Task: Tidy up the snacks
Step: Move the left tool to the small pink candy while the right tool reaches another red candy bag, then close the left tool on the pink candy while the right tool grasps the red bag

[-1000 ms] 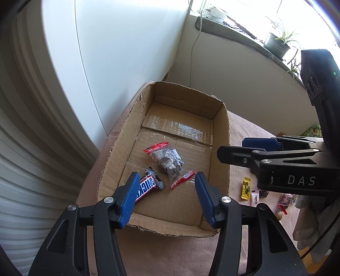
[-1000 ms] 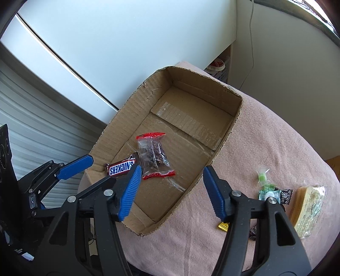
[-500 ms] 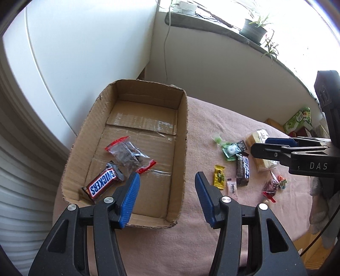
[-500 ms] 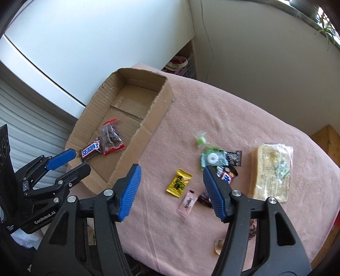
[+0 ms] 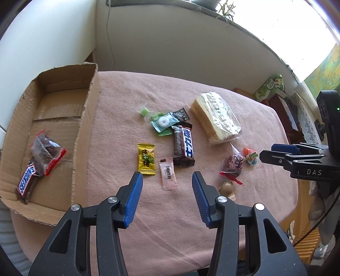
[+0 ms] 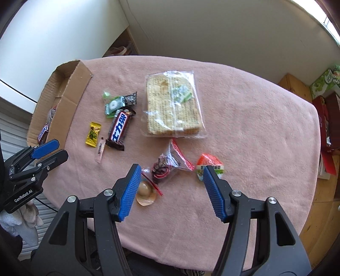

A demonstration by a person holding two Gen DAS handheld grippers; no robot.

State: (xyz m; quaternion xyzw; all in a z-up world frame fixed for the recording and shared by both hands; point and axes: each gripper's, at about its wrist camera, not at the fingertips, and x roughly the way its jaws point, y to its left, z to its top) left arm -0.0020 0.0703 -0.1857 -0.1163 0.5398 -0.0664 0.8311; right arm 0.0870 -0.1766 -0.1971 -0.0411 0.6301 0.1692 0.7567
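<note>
A cardboard box (image 5: pixel 85 135) at the left holds a Snickers bar (image 5: pixel 26 184) and a clear bag of dark snacks (image 5: pixel 45 151). Loose snacks lie on the pink cloth: a yellow candy (image 5: pixel 146 158), a pink sachet (image 5: pixel 168 176), a dark chocolate bar (image 5: pixel 183 146), a mint packet (image 5: pixel 164 122), a cracker pack (image 5: pixel 215 117), a red-sealed bag (image 6: pixel 167 164), a round beige sweet (image 6: pixel 146 194) and an orange-topped jelly cup (image 6: pixel 210 165). My left gripper (image 5: pixel 166 182) is open and empty above the pink sachet. My right gripper (image 6: pixel 172 174) is open and empty over the red-sealed bag.
The pink cloth table (image 6: pixel 255 127) ends at a rounded edge on the right. Wooden furniture and green and red boxes (image 6: pixel 325 89) stand beyond it. A white wall and a windowsill with a plant (image 5: pixel 225 8) lie behind.
Both grippers have swung right, away from the box, and now hang over the loose snacks on the cloth. Both stay open and empty.
</note>
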